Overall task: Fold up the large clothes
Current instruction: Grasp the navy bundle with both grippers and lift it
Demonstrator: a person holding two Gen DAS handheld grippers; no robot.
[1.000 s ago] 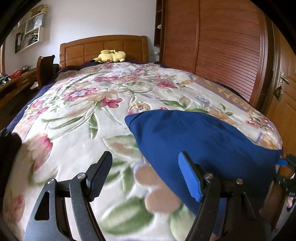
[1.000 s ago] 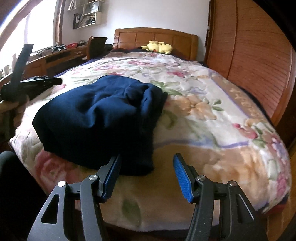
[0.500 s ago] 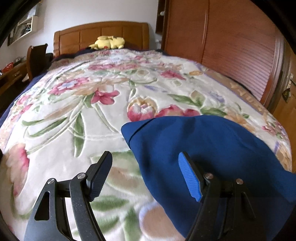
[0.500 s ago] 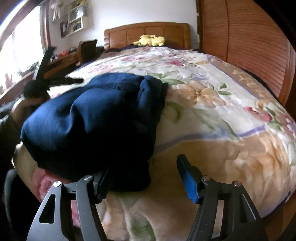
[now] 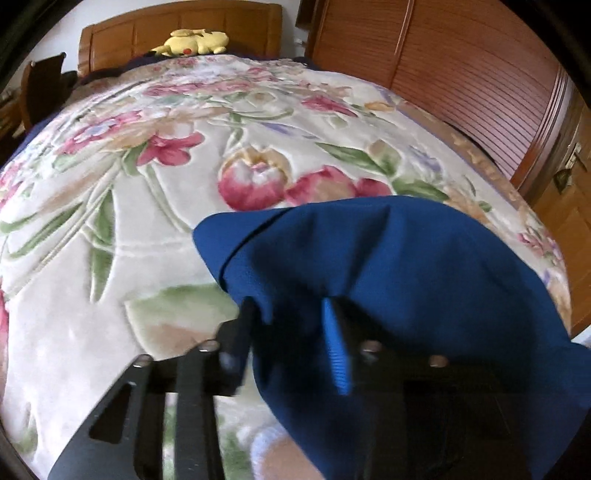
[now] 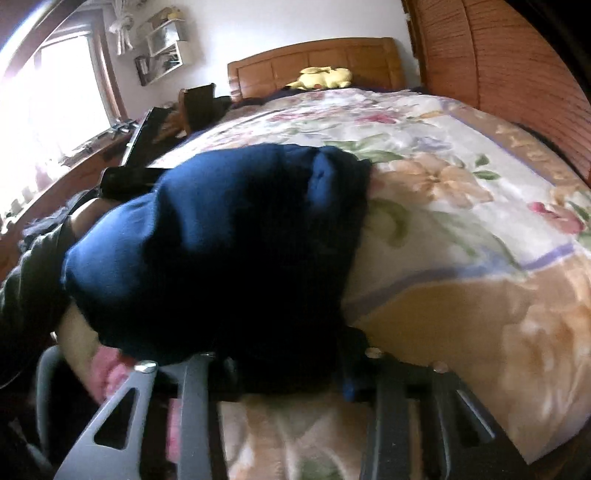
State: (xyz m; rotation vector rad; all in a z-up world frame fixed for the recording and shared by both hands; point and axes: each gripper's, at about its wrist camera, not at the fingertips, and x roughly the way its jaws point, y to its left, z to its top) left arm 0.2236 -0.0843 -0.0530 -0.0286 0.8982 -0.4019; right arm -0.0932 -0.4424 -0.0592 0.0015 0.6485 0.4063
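A dark blue garment (image 5: 388, 266) lies bunched near the foot of a bed covered by a floral blanket (image 5: 129, 221). In the left wrist view my left gripper (image 5: 290, 332) is closing its jaws on the garment's near left edge, and cloth fills the gap between the pads. In the right wrist view the garment (image 6: 229, 240) bulges over my right gripper (image 6: 288, 373), whose jaws are closing on its near hem; the fingertips are partly hidden under the fabric. The left gripper (image 6: 136, 173) shows as a black shape at the garment's far left side.
A yellow plush toy (image 5: 192, 40) lies by the wooden headboard (image 5: 177, 22). A slatted wooden wardrobe (image 5: 461, 74) runs along the bed's right side. A chair (image 5: 40, 85) and a desk (image 6: 74, 166) stand to the left under a bright window. A person's sleeve (image 6: 33, 258) is at the left.
Both grippers moved down and in towards the garment. Their jaws went from wide apart to narrow, with the garment's edge now between them. The cloth has bunched upward.
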